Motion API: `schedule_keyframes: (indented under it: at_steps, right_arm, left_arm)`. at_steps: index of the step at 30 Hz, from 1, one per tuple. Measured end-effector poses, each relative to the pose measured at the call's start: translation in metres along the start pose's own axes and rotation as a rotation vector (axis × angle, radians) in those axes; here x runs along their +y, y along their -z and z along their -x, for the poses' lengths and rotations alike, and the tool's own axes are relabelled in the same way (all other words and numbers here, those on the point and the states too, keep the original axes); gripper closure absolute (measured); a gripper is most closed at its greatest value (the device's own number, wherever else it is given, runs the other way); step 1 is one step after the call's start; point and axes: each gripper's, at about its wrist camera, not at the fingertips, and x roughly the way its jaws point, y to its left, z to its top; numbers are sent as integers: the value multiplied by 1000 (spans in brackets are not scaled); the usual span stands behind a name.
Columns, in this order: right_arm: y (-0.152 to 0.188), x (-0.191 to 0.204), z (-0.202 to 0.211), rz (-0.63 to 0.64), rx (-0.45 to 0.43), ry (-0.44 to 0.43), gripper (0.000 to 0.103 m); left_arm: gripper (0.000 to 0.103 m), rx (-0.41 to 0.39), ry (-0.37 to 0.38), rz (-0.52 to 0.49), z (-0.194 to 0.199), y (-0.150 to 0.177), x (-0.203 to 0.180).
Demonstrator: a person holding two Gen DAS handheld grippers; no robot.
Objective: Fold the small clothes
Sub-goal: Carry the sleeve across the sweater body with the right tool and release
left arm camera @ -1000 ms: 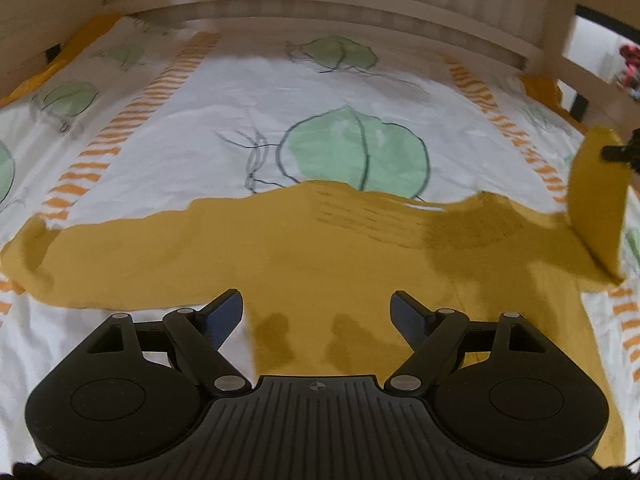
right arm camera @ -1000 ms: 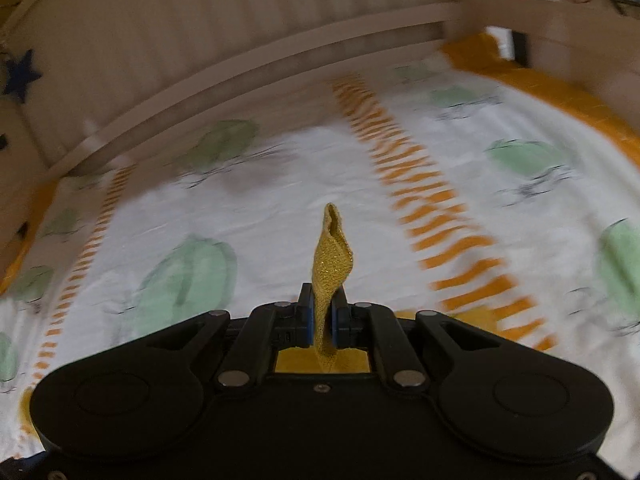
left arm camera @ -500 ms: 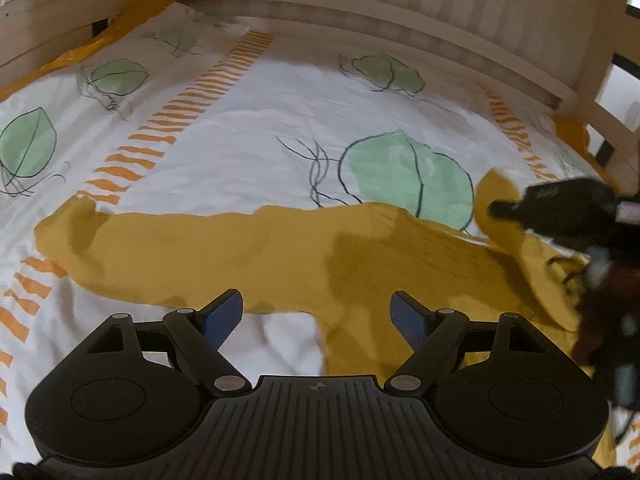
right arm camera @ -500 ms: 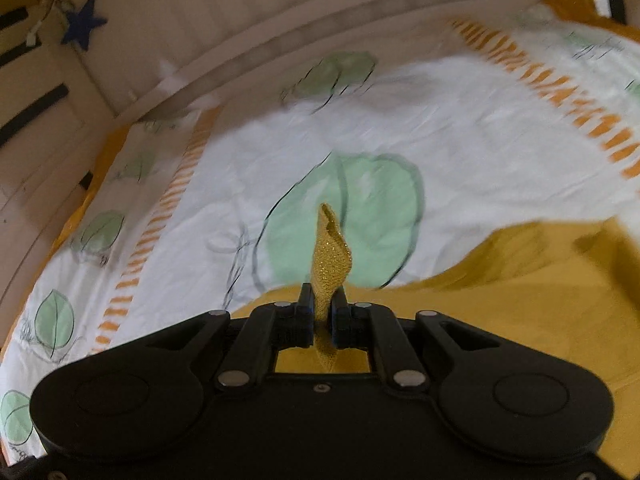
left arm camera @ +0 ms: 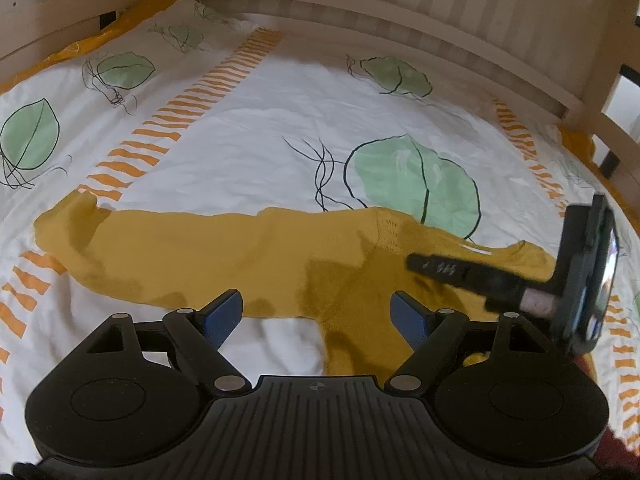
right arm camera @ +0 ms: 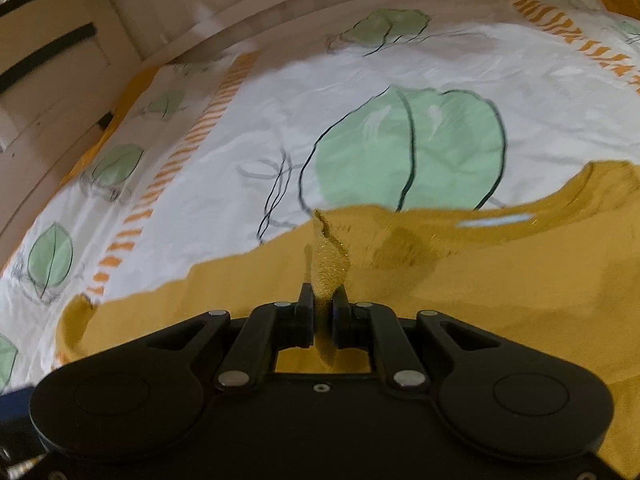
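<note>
A mustard-yellow knitted sweater [left arm camera: 248, 256] lies flat on the bed, one sleeve stretched out to the left. My left gripper [left arm camera: 318, 312] hovers open just above the sweater's lower edge, with nothing between its blue pads. My right gripper [left arm camera: 414, 261] reaches in from the right, low over the sweater's chest. In the right wrist view its jaws [right arm camera: 322, 306] are opening, and the folded-over sleeve cuff [right arm camera: 330, 264] still stands pinched between the pads. The neckline [right arm camera: 496, 222] lies to the right of it.
The bed sheet [left arm camera: 280, 128] is white with green leaves and orange striped bands. Pale wooden slatted rails [left arm camera: 360, 4] run round the far and side edges. A black phone-like device [left arm camera: 586, 276] is mounted on the right gripper at the right edge.
The right gripper carried the sleeve cuff from the far right inward and down over the sweater's body. The left gripper drifted slightly and stayed open.
</note>
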Motion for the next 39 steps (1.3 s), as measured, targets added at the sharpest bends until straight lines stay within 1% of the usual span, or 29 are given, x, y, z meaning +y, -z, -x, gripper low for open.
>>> schedule_keyframes:
  at_steps: [2, 5, 7, 9, 10, 11, 13, 17, 19, 20, 21, 23, 25, 27, 28, 30, 33, 34, 39]
  right_arm:
    - [6, 3, -3, 18, 8, -48, 78]
    - [13, 7, -4, 40, 8, -162, 78]
    - [16, 10, 2, 62, -8, -205, 76]
    - [15, 9, 12, 71, -33, -207, 61]
    - [15, 6, 17, 76, -46, -203, 57]
    - [14, 3, 25, 90, -62, -187, 53]
    - [12, -6, 39, 125, -81, -132, 51]
    - [16, -37, 68, 154, -103, -14, 33]
    - [21, -56, 83, 163, -110, 47, 32]
    - [24, -65, 89, 169, -108, 79, 31]
    - [26, -73, 95, 172, -106, 106, 27]
    - [30, -91, 106, 171, -103, 149, 24]
    - [33, -105, 114, 174, -106, 181, 24]
    - [35, -117, 119, 184, -104, 226, 23]
    - [36, -122, 121, 185, -101, 238, 23]
    - [39, -133, 124, 167, -93, 240, 23]
    - [36, -143, 125, 145, -54, 223, 23]
    - [36, -146, 127, 146, -61, 220, 23]
    - [40, -151, 128, 214, -72, 240, 22]
  left_arm:
    - [22, 4, 2, 3, -2, 1, 0]
    - [22, 10, 6, 8, -4, 1, 0]
    - [22, 8, 5, 12, -4, 1, 1]
    - [22, 5, 0, 21, -5, 1, 2]
    - [22, 3, -1, 27, -6, 1, 2]
    - [22, 3, 3, 35, -7, 1, 3]
    - [22, 7, 20, 53, -10, 1, 4]
    - [23, 0, 74, 113, -18, 3, 4]
    - [23, -21, 90, 126, -23, 5, 1]
    - [23, -32, 87, 114, -26, 7, -3]
    - [23, -42, 77, 91, -30, 8, -8]
    - [23, -58, 53, 32, -40, 12, -20]
    - [23, -49, 50, 1, -52, 17, -30]
    - [23, -19, 66, -5, -66, 21, -37]
    - [23, -3, 71, -7, -73, 23, -40]
    - [23, 30, 57, -15, -87, 27, -43]
    - [23, 51, 41, -21, -97, 32, -43]
    - [23, 55, 43, -20, -100, 33, -42]
    - [23, 78, 51, -17, -113, 36, -42]
